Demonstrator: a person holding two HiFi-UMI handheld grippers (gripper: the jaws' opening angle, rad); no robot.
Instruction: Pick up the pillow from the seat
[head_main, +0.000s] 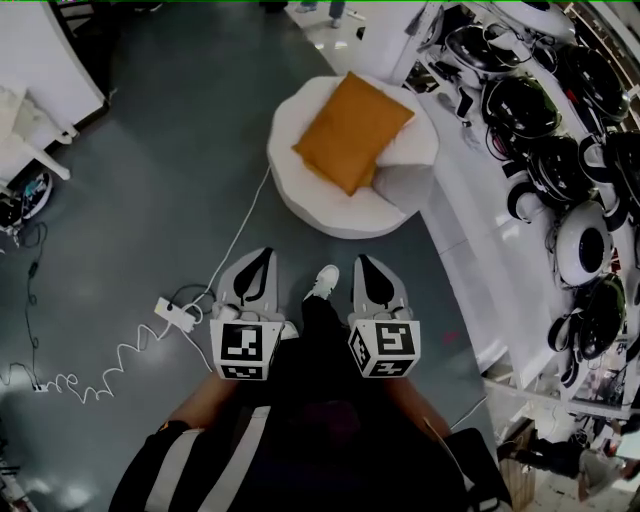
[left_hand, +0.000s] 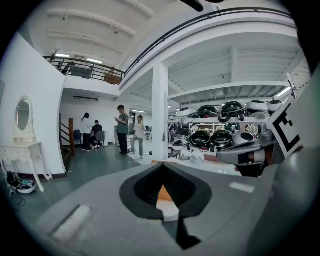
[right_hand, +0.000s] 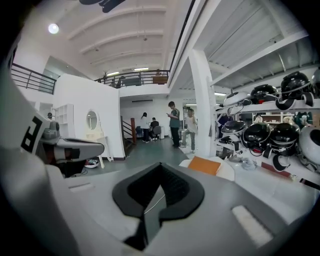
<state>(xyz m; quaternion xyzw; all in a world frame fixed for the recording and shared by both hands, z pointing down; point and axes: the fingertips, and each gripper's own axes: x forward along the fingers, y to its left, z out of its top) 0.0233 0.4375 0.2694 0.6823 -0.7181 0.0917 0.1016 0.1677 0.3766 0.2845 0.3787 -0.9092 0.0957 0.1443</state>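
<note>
Both grippers sit close in front of the person's body, side by side at about waist level: the left gripper (head_main: 261, 256) and the right gripper (head_main: 363, 262) each have their jaws pressed together with nothing between them, marker cubes turned up toward the head camera. They point forward and a little downward, roughly parallel, with the person's white shoe (head_main: 322, 282) on the floor between them. The orange pillow (head_main: 352, 130) is well ahead of both sets of jaws and slightly to the right gripper's side. It lies tilted across the round white seat (head_main: 300, 195), one corner propped against the seat's low back. Neither gripper is near it, so I judge the step in hand to be the approach, with the pick-up itself not yet begun. The next move likely calls for closing the distance to the seat, spreading at least one pair of jaws, and lowering them onto an edge or corner of the pillow, which looks soft enough to pinch. A white cable (head_main: 240, 235) runs along the grey floor from the seat to a power strip (head_main: 178, 317) just outside the left gripper, and could catch a foot. Shelves of helmets (head_main: 560, 150) line the far side beyond the right gripper.
</note>
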